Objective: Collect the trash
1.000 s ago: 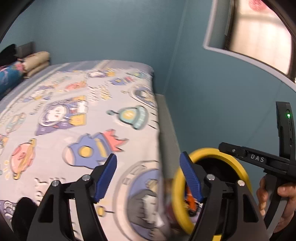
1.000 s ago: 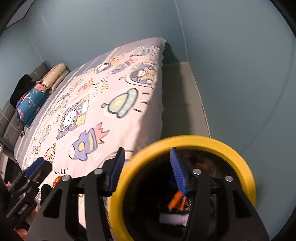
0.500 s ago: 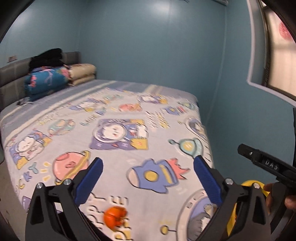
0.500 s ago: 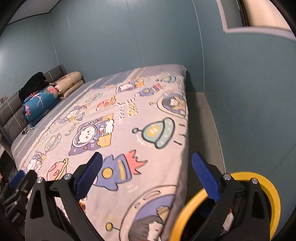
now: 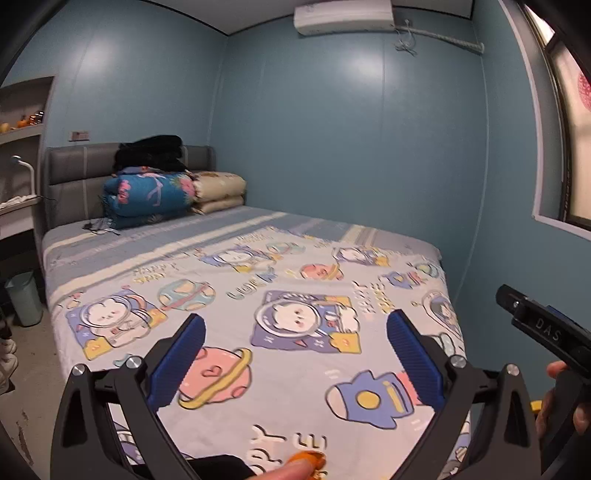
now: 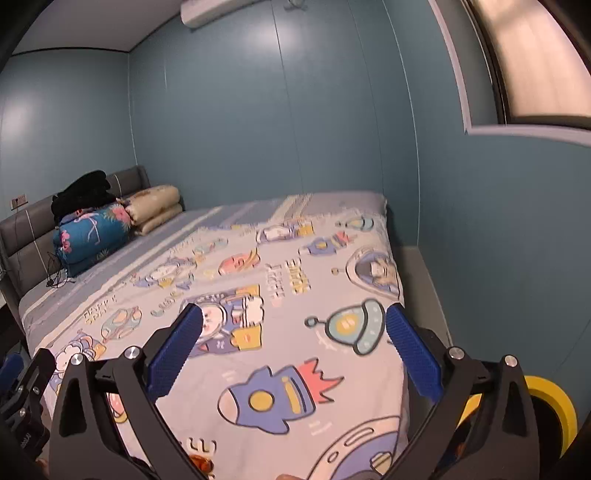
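Both tools gape empty: left tool [image 5: 295, 354], right tool [image 6: 293, 350]. The orange scrap [image 5: 306, 459] lies on the bed [image 5: 258, 258] at bottom centre, below the left tool, nearer it; yellow bin [image 6: 554, 406] at lower right.

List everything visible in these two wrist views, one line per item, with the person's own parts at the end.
bed: 1, grey-blue cartoon space sheet, room centre
folded quilts: 2, blue and beige, by the headboard
black clothing: 1 pile, atop the blue quilt
orange scrap: 1, near edge of the bed
yellow-rimmed bin: 1, floor right of the bed
green bin: 1, floor left of the bed
air conditioner: 1, white, high on the wall
left hand-held gripper: open, empty
right hand-held gripper: open, empty
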Demonstrator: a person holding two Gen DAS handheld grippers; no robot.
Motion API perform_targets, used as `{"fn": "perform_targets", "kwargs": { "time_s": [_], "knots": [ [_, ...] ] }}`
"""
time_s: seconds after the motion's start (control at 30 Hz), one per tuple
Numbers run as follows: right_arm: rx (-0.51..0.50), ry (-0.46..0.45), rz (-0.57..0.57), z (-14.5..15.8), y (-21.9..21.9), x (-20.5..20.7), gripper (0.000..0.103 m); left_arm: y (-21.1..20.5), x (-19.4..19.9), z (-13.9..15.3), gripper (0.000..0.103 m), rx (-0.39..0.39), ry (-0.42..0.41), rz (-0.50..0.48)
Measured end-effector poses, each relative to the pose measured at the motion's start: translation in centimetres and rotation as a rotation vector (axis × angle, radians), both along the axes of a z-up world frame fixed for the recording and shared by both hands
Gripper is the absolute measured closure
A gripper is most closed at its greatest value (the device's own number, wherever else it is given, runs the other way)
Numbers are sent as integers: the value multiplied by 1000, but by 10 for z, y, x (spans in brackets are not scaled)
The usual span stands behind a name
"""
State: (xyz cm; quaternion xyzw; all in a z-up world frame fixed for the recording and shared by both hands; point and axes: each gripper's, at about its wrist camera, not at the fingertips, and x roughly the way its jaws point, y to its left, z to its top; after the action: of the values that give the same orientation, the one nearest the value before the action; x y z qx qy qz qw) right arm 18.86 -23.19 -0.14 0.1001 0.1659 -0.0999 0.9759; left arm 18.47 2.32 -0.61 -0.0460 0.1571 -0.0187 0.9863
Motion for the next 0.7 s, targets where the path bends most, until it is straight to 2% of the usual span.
{"fn": "perform_targets", "kwargs": {
  "time_s": [0.23,0.4,0.7],
  "knots": [
    [-36,-64,29,17,24,-11,8,15,-16,16,8,-15,-42,49],
    [-60,-118,41,24,37,-27,8,20,-29,21,8,4,-60,73],
    [-51,-133,55,28,44,-42,8,22,-52,30,8,10,-101,94]
  ]
}}
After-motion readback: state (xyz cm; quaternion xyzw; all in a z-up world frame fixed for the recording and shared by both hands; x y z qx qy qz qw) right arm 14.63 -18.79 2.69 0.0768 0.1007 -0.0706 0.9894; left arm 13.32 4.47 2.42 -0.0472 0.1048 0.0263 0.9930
